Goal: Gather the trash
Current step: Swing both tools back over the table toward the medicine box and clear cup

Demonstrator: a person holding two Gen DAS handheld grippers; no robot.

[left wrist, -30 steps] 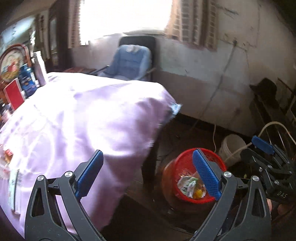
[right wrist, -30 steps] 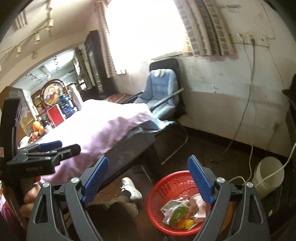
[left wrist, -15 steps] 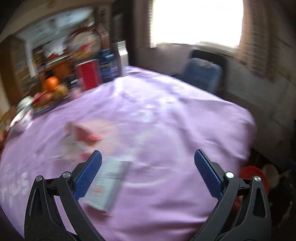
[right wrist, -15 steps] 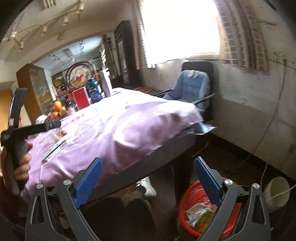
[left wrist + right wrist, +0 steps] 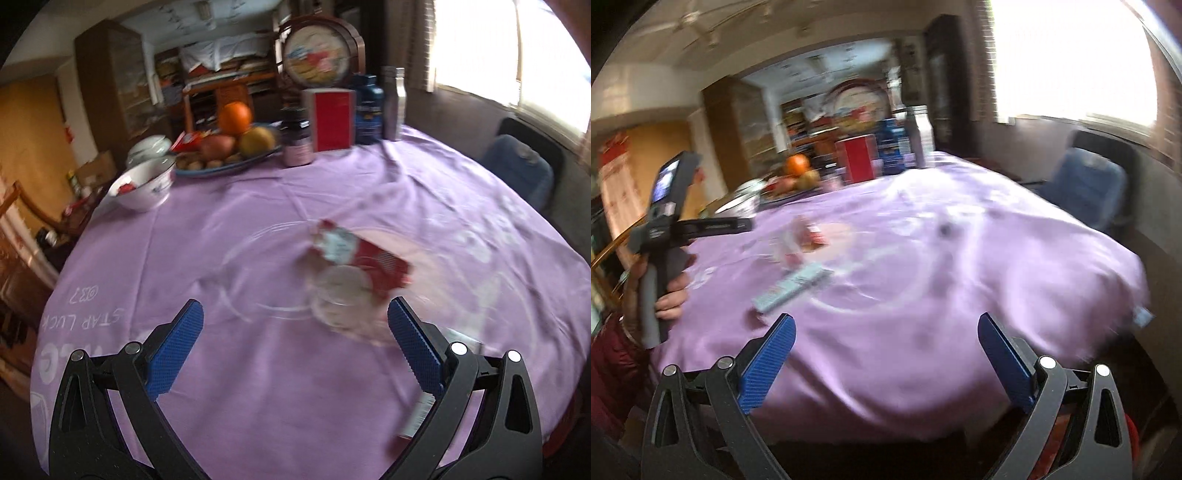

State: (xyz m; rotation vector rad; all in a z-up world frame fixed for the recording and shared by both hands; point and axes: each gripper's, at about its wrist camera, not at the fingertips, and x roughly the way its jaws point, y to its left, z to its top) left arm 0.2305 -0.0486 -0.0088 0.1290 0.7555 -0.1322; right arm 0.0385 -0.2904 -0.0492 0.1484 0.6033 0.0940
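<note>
Left gripper (image 5: 291, 332) empty, jaws wide apart, hovering over the purple tablecloth (image 5: 258, 229). Right gripper (image 5: 884, 347) also empty and spread, at the table's near edge. Target: red wrapper (image 5: 373, 262) with a crumpled clear film (image 5: 340, 295), at 1 o'clock just ahead of the left tips. Both thin, limp, glossy; blurred. Suggest approaching low, straddling the bunched part, pinching there. Flat pale packet (image 5: 792, 286) lies nearby, harder to grab.

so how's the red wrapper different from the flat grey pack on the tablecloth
The red wrapper is crumpled and bunched up, red and white; the flat grey pack lies flat, long and pale. The wrapper sits farther in on the table, the pack nearer its edge. Both rest loose on the purple tablecloth, ungripped.
</note>
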